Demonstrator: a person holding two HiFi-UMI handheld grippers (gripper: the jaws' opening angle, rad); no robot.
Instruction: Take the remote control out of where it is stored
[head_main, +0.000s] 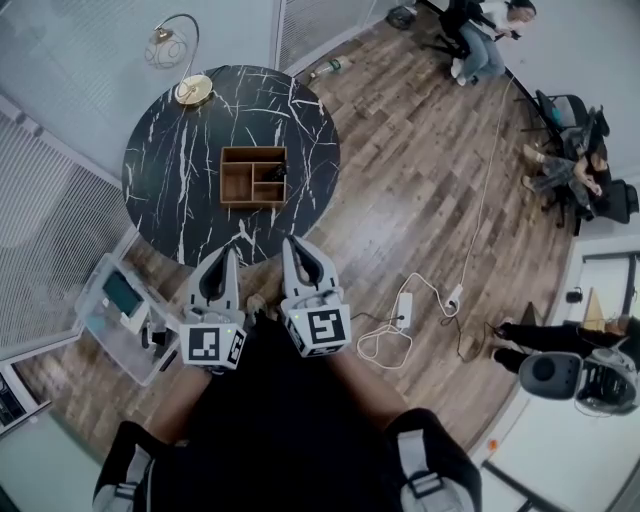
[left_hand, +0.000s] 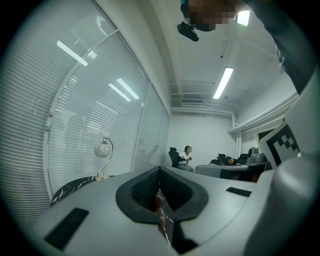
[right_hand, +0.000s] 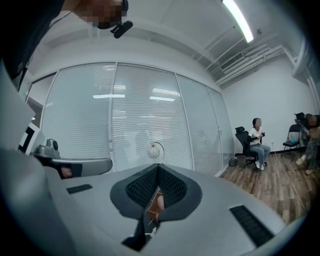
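Marble table (head_main: 170, 150) bears a wooden organizer (head_main: 228, 178); left claw (head_main: 233, 251) and right claw (head_main: 288, 241) both closed, empty.

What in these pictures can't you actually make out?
- Remote control: head view shows only a small dark shape in the wooden organizer, too small to identify.
- Wooden organizer in both gripper views: nearly all hidden behind the shut left gripper and right gripper.
- Clear bin's contents, head view: too small.

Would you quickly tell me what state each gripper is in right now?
Left gripper: jaws closed, holding nothing.
Right gripper: jaws closed, holding nothing.
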